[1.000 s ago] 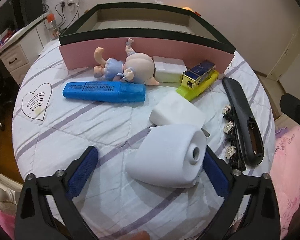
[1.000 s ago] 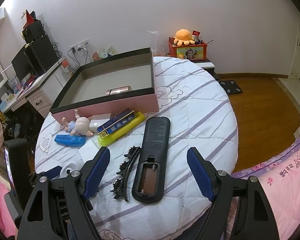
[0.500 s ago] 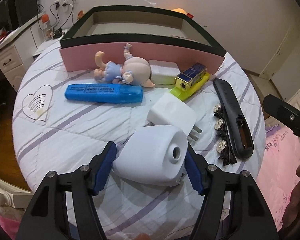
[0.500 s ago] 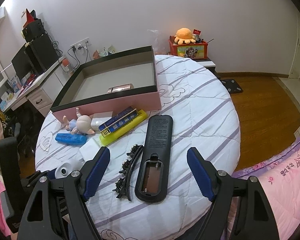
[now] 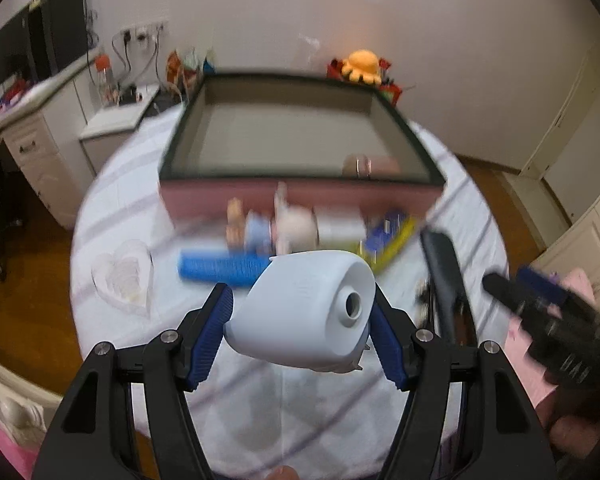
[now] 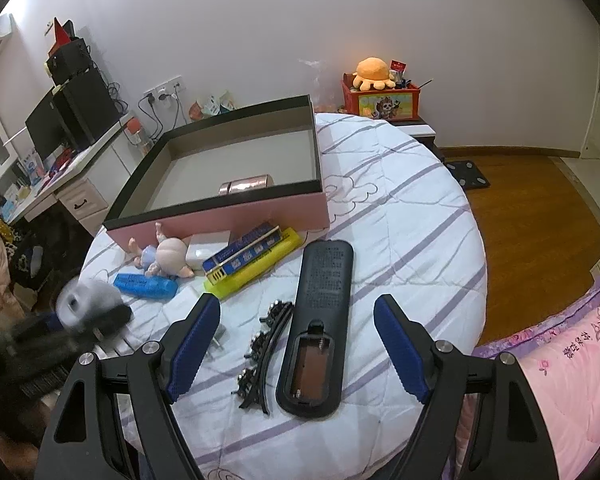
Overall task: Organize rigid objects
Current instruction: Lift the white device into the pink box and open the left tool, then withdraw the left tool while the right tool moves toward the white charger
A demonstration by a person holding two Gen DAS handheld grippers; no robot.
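Note:
My left gripper is shut on a white rounded plastic device with a round hole and holds it lifted above the round bed; it shows blurred in the right wrist view. My right gripper is open and empty, hovering over a black remote with its battery bay open. The pink box with a dark rim stands behind, a copper-coloured case inside it. In front of the box lie a doll, a blue marker, a yellow and blue case and a white box.
A black hair clip with beads lies left of the remote, and a white plug adapter sits by my right gripper's left finger. A desk with monitors is at the left. A toy box with an orange plush is behind the bed.
My left gripper closed on the white device and lifted it off the bed toward the box. My right gripper stayed open over the remote, shifting only slightly.

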